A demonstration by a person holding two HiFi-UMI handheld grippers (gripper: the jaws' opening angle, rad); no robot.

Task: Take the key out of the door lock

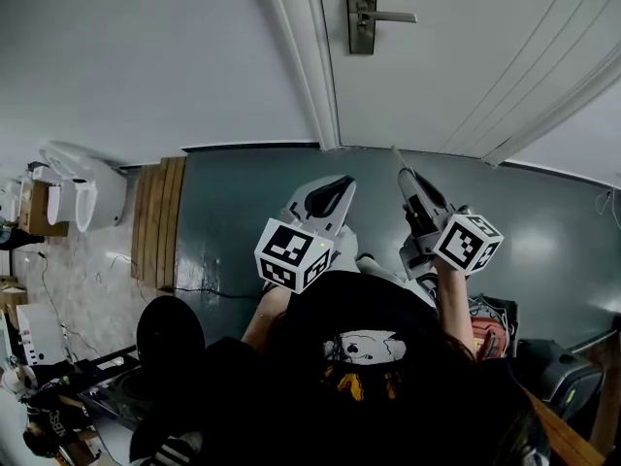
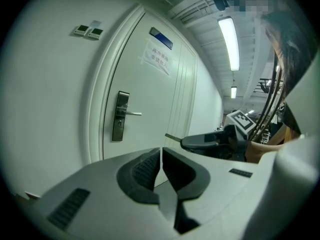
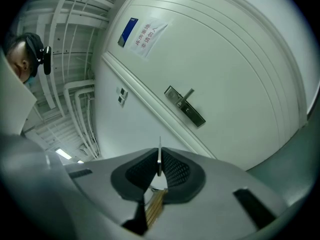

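Key [image 3: 159, 143] gripped edge-on in R tool [image 3: 160, 159], jaws narrow, pressed on the blade. It is well apart from lock plate [image 3: 185, 106], so prob. already out. L tool [image 2: 161, 151] closed, empty, idle. Head view shows gap to lock plate; only R gripper view shows the grip.
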